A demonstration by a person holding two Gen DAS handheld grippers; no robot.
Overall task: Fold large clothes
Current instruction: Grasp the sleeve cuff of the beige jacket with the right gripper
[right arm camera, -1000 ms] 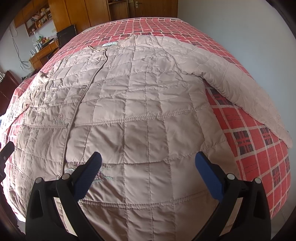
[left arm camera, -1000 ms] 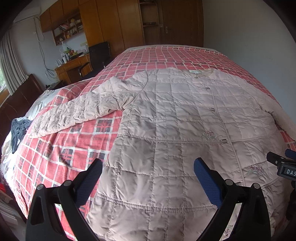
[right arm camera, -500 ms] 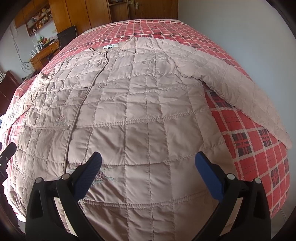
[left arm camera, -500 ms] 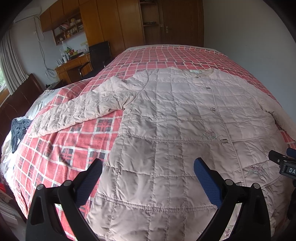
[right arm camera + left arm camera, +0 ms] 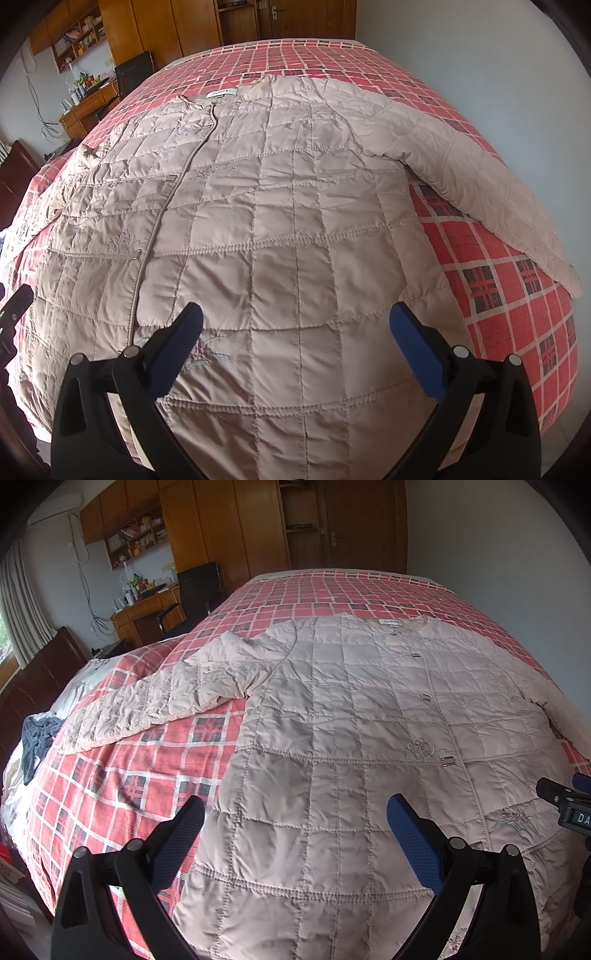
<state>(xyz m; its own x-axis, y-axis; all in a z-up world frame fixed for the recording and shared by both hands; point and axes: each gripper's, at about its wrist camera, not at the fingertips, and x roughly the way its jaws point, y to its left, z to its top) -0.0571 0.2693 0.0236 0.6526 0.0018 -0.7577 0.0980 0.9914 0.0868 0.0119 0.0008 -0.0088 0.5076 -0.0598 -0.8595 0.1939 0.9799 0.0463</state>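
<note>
A beige quilted jacket (image 5: 354, 716) lies flat and buttoned on the red plaid bed (image 5: 110, 782), collar at the far end, hem toward me. Its left sleeve (image 5: 155, 709) stretches out to the left, creased at the shoulder. In the right wrist view the same jacket (image 5: 280, 221) fills the middle, and its right sleeve (image 5: 480, 177) runs out to the right edge of the bed. My left gripper (image 5: 295, 827) hovers open above the hem's left part. Open as well, my right gripper (image 5: 295, 332) hangs over the hem's right part. Neither holds anything.
A dark grey garment (image 5: 37, 738) lies at the bed's left end near a dark headboard (image 5: 40, 664). A desk (image 5: 144, 609) and a black chair (image 5: 199, 587) stand beyond the bed, with wooden wardrobes (image 5: 229, 524) behind. A white wall (image 5: 498, 554) runs along the right.
Both grippers have drifted slightly, so the jacket sits a little differently in each view. Nothing was grasped or released.
</note>
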